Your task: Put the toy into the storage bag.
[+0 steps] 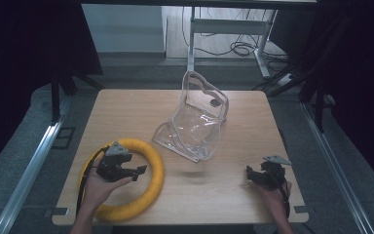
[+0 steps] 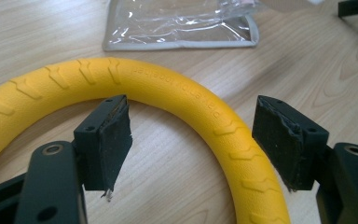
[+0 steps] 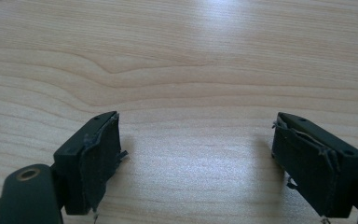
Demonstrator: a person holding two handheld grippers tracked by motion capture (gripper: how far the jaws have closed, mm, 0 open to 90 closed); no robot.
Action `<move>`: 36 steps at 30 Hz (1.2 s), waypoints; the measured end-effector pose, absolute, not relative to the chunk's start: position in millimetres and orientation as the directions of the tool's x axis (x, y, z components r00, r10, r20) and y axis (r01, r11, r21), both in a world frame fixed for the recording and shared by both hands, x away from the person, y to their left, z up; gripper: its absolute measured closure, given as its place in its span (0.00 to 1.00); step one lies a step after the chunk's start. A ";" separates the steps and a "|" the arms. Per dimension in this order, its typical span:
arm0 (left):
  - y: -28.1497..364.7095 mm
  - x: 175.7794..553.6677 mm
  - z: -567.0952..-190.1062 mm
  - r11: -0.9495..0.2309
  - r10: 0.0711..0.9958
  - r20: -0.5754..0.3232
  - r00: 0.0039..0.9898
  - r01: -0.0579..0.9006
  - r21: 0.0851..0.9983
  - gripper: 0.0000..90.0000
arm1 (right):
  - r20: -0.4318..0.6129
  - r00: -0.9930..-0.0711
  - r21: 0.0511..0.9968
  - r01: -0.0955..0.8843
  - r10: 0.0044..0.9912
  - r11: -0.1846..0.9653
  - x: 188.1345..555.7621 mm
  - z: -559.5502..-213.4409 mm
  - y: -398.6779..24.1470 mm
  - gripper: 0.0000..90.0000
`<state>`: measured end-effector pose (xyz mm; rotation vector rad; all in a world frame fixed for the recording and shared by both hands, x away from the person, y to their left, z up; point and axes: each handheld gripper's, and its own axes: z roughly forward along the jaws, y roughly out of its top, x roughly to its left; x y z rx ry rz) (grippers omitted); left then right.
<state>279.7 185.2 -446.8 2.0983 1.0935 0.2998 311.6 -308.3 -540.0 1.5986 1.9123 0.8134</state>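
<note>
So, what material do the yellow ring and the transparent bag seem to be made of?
Yellow ring: probably foam or soft rubber, matte; its surface is finely grained, with moulded chevron grooves and embossed lettering.
Transparent bag: likely soft clear plastic such as vinyl, glossy; it wrinkles, reflects light, and has a pale stitched edging.

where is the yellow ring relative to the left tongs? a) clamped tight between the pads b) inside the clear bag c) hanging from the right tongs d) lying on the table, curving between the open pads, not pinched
d: in the left gripper view the yellow ring lies flat on the table, passing between the wide-open left tongs, with neither pad pressing on it.
</note>
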 end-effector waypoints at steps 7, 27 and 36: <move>179.5 275.8 -437.8 -0.401 0.759 -0.132 0.638 0.617 0.678 0.31 | -0.010 -0.173 0.725 0.677 0.985 0.126 311.7 -540.1 -308.2 0.18; 139.4 267.1 -481.5 -0.572 0.681 -0.177 0.711 0.667 0.478 0.27 | -0.012 -0.172 0.726 0.676 0.985 0.127 311.6 -540.1 -308.1 0.18; 129.3 269.5 -499.4 -0.601 0.695 -0.174 0.697 0.697 0.390 0.28 | -0.012 -0.172 0.726 0.676 0.985 0.127 311.6 -540.1 -308.1 0.18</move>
